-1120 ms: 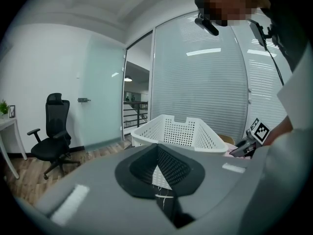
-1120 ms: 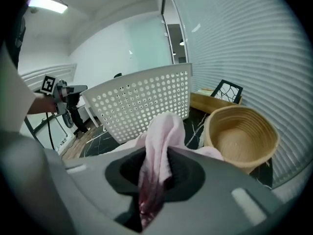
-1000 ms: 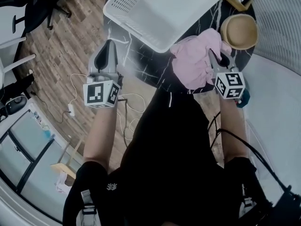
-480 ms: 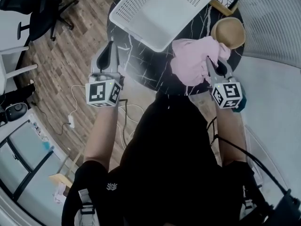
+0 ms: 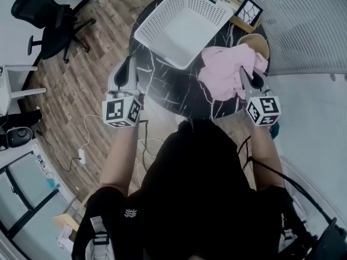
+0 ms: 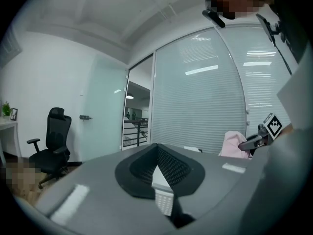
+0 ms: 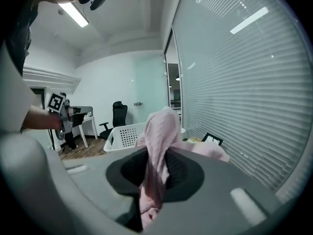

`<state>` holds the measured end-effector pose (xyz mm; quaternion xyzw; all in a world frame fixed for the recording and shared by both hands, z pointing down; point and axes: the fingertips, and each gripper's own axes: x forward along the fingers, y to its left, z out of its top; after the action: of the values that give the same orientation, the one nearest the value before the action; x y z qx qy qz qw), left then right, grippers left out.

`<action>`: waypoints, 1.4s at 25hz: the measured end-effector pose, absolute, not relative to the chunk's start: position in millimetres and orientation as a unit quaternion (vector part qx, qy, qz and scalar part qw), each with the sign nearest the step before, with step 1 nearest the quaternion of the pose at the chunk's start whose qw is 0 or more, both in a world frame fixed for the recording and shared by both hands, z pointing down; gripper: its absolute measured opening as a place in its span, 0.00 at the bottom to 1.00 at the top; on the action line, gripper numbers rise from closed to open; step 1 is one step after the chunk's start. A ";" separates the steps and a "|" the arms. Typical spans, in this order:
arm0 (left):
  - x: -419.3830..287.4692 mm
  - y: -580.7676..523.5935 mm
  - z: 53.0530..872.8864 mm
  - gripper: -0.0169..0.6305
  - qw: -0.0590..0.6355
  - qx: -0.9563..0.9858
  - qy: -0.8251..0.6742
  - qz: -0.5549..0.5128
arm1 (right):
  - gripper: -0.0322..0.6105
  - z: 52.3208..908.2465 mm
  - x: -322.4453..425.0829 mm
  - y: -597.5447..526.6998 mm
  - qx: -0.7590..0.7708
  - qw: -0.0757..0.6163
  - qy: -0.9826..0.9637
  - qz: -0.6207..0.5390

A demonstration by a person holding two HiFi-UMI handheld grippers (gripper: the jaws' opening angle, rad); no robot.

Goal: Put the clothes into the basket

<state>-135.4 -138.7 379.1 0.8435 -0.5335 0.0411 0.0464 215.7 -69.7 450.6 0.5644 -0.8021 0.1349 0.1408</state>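
Right gripper view | right gripper point(image 7: 155, 177) jaws nearly closed, pinching pink garment point(image 7: 162, 126) beside basket point(image 5: 161, 10) | left gripper point(image 6: 159, 180) closed, empty | hold your pinch firm, clear the rim, then release inside.

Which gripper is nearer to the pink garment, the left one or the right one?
Right. The right gripper has its jaws shut on the pink garment; the left gripper is apart from it, off to its left.
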 end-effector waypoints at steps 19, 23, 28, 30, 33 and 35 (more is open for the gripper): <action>-117.4 -156.7 291.9 0.04 0.008 0.854 -0.520 0.024 | 0.15 297.9 221.3 -127.0 0.564 0.086 -0.820 0.034; -121.6 -166.6 279.6 0.04 0.000 0.849 -0.527 0.017 | 0.15 273.8 215.8 -140.2 0.557 0.077 -0.827 0.012; -120.1 -175.3 268.0 0.04 -0.007 0.848 -0.529 0.010 | 0.15 249.9 208.9 -156.5 0.550 0.068 -0.833 -0.008; -120.6 -177.7 263.4 0.04 -0.008 0.849 -0.528 0.001 | 0.15 244.8 205.3 -161.7 0.546 0.068 -0.835 -0.012; -122.6 -181.8 257.2 0.04 -0.011 0.849 -0.529 -0.005 | 0.15 237.3 200.9 -170.4 0.542 0.064 -0.838 -0.017; -125.0 -184.6 254.5 0.04 -0.014 0.847 -0.531 -0.004 | 0.15 232.7 197.9 -176.7 0.538 0.062 -0.840 -0.020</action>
<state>-125.0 -184.6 254.5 0.8470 -0.5314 -0.0045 -0.0136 197.9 -176.7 232.7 0.5382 -0.8403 -0.0200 0.0620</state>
